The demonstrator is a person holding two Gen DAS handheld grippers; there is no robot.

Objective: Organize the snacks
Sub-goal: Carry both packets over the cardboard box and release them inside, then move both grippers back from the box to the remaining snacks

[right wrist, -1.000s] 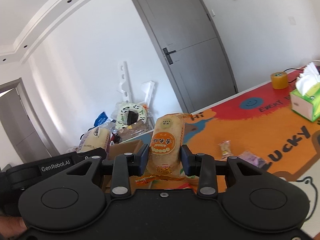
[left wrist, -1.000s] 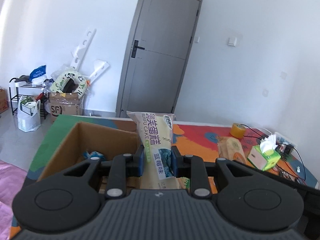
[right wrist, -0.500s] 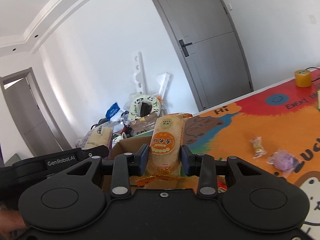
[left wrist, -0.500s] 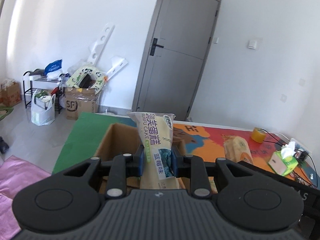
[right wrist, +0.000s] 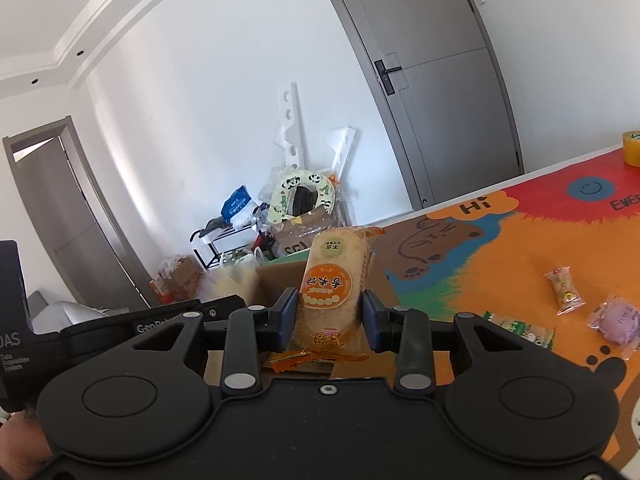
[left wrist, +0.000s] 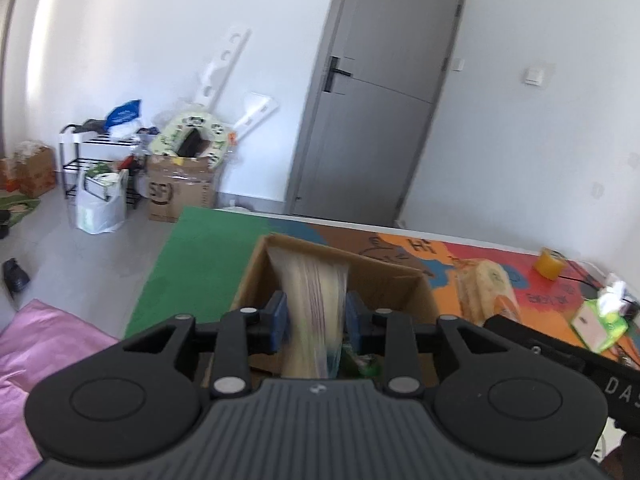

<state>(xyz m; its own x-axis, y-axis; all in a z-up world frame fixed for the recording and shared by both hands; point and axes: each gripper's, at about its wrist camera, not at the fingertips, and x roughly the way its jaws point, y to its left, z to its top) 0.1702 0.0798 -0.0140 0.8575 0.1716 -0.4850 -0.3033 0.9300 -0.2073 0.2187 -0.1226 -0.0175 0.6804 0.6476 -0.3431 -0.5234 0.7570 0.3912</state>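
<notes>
An open cardboard box [left wrist: 384,280] stands on the colourful mat [right wrist: 500,264]. My left gripper [left wrist: 316,322] hangs over it and its jaws are opening. A pale cake pack [left wrist: 316,304] between the blue pads is smeared into a downward streak towards the inside of the box, and the pads no longer pinch it. My right gripper [right wrist: 330,320] is shut on an upright orange rice cracker pack [right wrist: 332,284], just right of the left gripper and above the box's [right wrist: 280,276] near side. The left wrist view shows that orange pack [left wrist: 484,288] at the right.
Loose on the mat to the right lie a small yellow snack [right wrist: 564,290], a purple sweet [right wrist: 616,320] and a green-white pack [right wrist: 520,328]. A tape roll [left wrist: 552,264] and tissue box [left wrist: 600,320] sit further right. Boxes and bags [left wrist: 180,188] crowd the wall beside the grey door [left wrist: 380,120].
Both grippers have moved left, so the box now lies under the left one. The left jaws have widened and the cake pack, gripped before, now streaks downward. The right grip is unchanged.
</notes>
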